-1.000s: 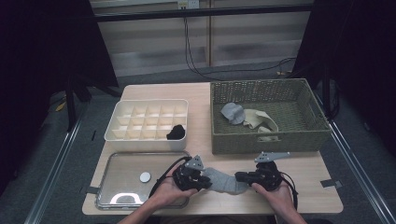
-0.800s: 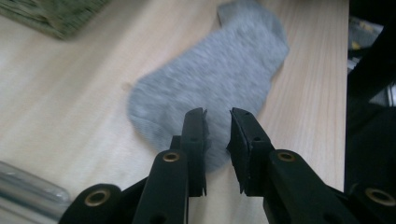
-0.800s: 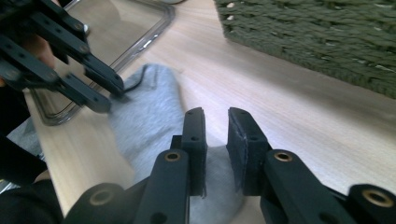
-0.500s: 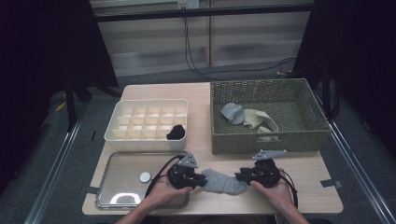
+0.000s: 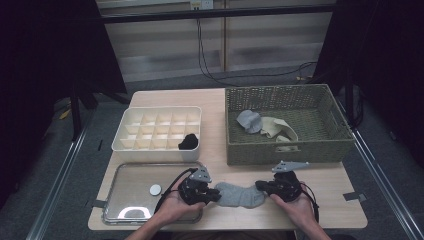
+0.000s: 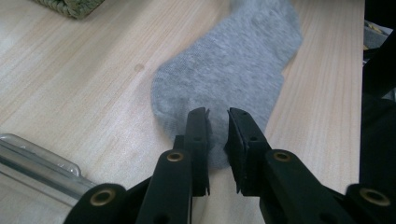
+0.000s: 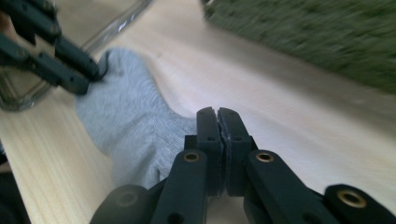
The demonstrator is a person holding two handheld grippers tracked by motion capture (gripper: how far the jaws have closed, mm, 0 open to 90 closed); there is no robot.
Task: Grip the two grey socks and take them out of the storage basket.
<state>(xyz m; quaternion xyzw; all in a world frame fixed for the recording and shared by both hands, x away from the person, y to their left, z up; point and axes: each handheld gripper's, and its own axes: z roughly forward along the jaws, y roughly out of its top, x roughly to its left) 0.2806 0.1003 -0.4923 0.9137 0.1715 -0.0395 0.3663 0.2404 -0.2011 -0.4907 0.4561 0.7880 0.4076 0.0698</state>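
A grey sock (image 5: 240, 195) lies flat on the wooden table near its front edge, between my two grippers. My left gripper (image 5: 217, 194) is at its left end. In the left gripper view the jaws (image 6: 218, 116) stand a little apart with the sock's (image 6: 233, 65) end between them; they have just closed further onto it. My right gripper (image 5: 260, 187) is at the sock's right end. In the right gripper view its jaws (image 7: 217, 112) have just closed and meet, with the sock's (image 7: 130, 116) edge running under the left jaw. The left gripper (image 7: 93, 72) shows at the far end.
A wicker basket (image 5: 285, 150) behind the right hand holds a grey sock (image 5: 248, 120) and a beige one (image 5: 277, 129). A white divided organizer (image 5: 125, 142) has a black sock (image 5: 188, 141) in a front cell. A metal tray (image 5: 130, 200) with a small white disc (image 5: 155, 189) lies beside the left hand.
Both grippers stay at the sock's two ends. The left hand has shifted slightly, and the sock lies much as before.
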